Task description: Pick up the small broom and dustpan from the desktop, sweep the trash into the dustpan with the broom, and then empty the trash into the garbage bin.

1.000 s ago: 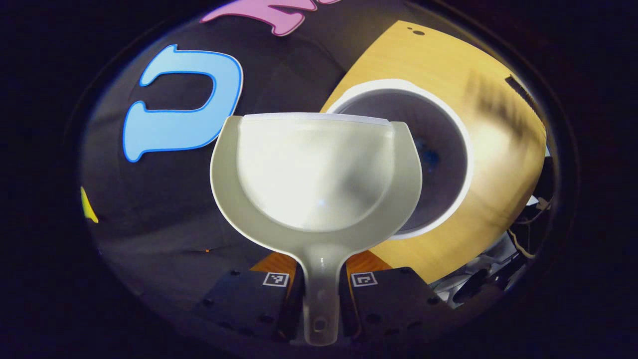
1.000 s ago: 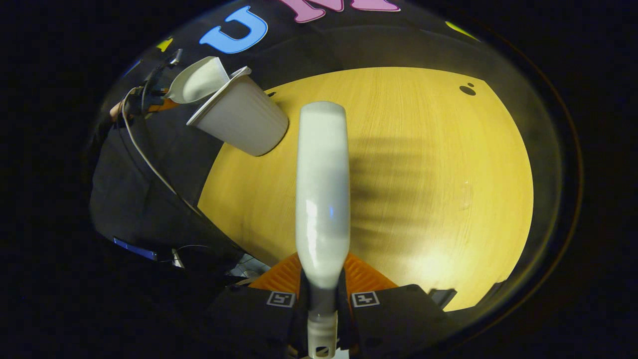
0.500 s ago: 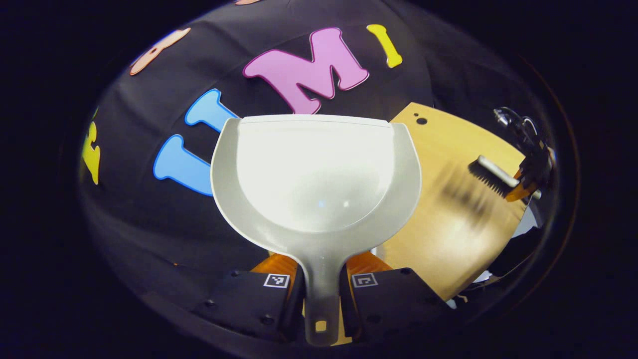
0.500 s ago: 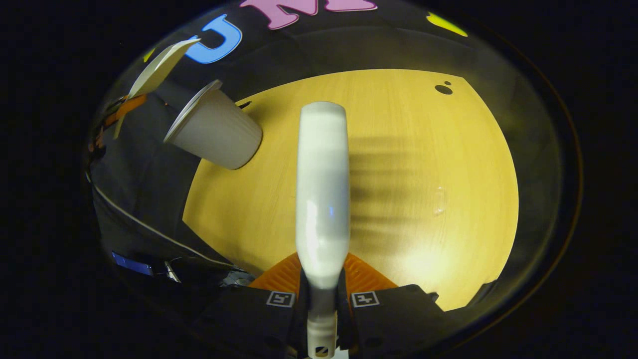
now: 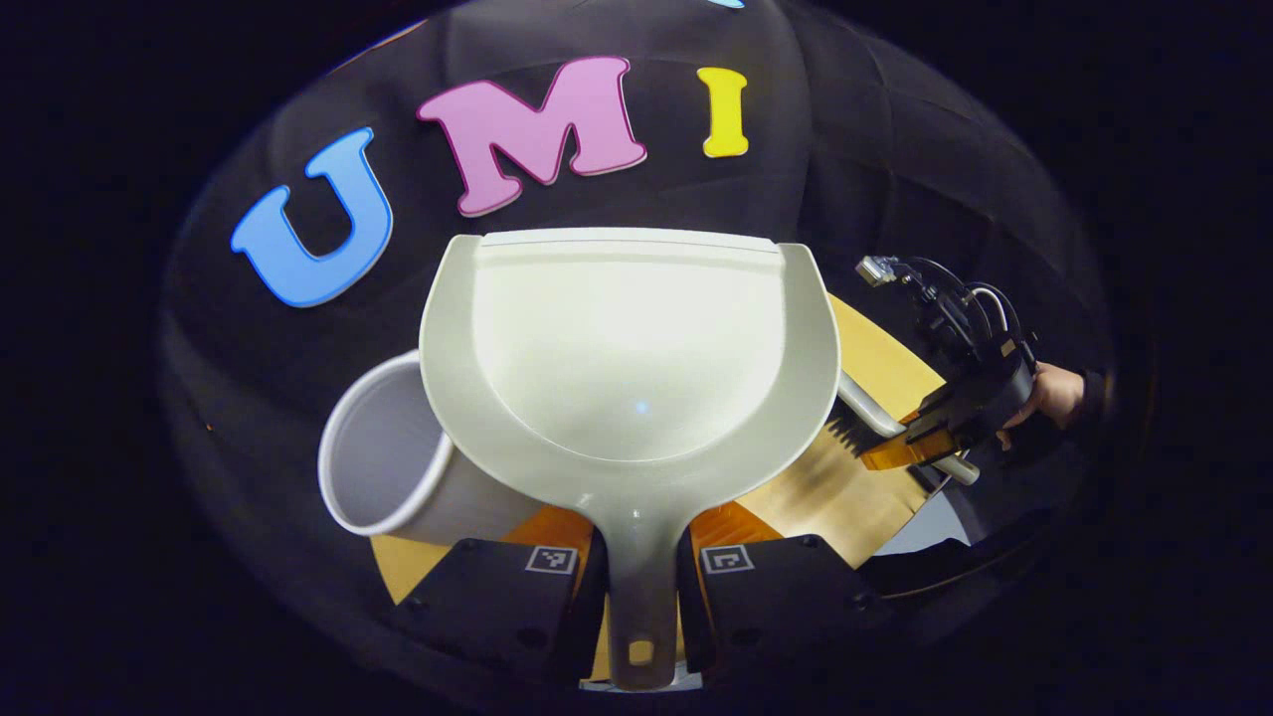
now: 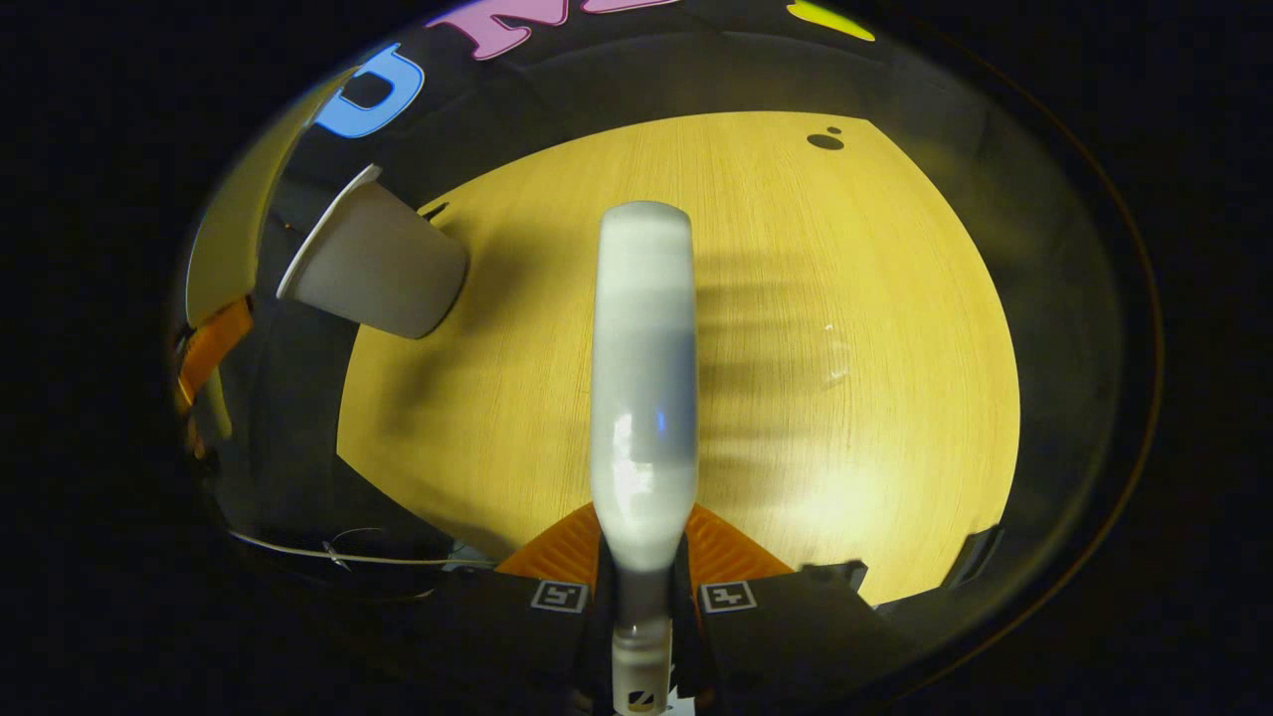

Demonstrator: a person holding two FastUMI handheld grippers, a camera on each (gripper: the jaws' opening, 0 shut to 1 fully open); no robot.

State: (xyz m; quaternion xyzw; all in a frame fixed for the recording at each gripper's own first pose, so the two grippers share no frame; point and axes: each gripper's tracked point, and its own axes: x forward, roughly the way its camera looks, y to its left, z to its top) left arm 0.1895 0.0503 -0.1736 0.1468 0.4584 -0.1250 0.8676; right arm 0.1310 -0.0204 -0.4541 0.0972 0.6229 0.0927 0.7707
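Dustpan (image 5: 627,368), unmarked, clamped by its handle in left gripper (image 5: 641,587), hides part of garbage bin (image 5: 383,467); right gripper (image 6: 644,597) grips broom (image 6: 644,388).

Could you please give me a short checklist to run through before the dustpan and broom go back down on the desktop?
1. Left gripper shut on dustpan handle: ok.
2. Right gripper shut on broom handle: ok.
3. Dustpan emptied: ok, no trash in its scoop.
4. Desktop free of trash: ok in the right gripper view.
5. Garbage bin upright: cannot tell, fisheye views distort it.
6. Dustpan apart from bin: cannot tell, it overlaps the rim.
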